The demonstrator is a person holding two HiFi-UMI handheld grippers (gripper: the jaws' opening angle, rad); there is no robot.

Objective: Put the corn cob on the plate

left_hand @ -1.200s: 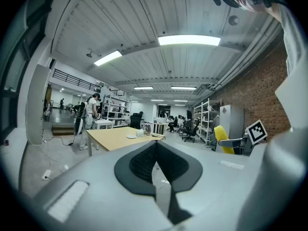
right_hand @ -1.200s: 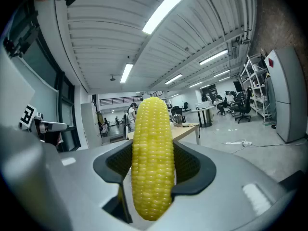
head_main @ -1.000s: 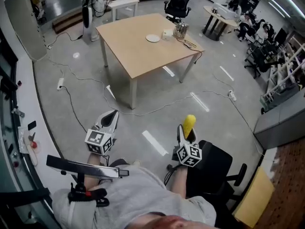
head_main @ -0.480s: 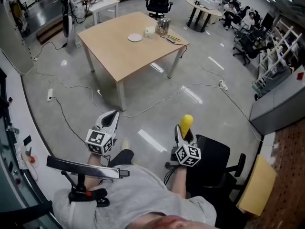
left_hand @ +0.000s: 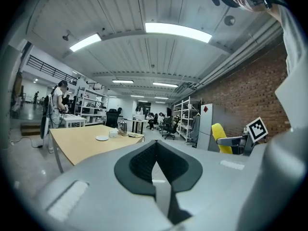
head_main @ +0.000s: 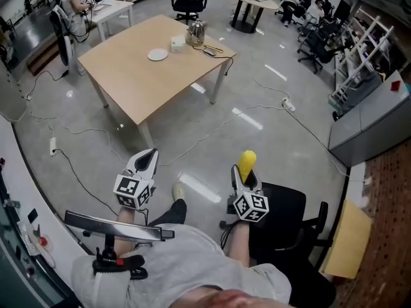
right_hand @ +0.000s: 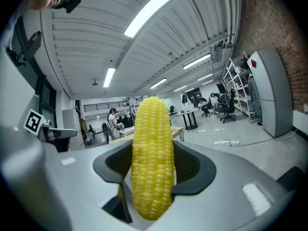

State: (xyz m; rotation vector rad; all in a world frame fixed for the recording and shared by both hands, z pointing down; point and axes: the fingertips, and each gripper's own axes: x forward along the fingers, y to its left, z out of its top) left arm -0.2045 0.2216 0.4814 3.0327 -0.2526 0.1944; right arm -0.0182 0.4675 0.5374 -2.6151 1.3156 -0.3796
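Head view: right gripper (head_main: 244, 176) clamps the corn cob (head_main: 247, 160) upright, likely for carrying. The plate (head_main: 157, 55) sits on the table (head_main: 122, 82), well apart. Left gripper (head_main: 148, 159) is closed, empty.

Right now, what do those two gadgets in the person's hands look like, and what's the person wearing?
Both the left gripper and right gripper have pale grey shells with black ribbed pads inside the jaws. Each carries a white cube printed with black square markers. The person wears a light grey top.
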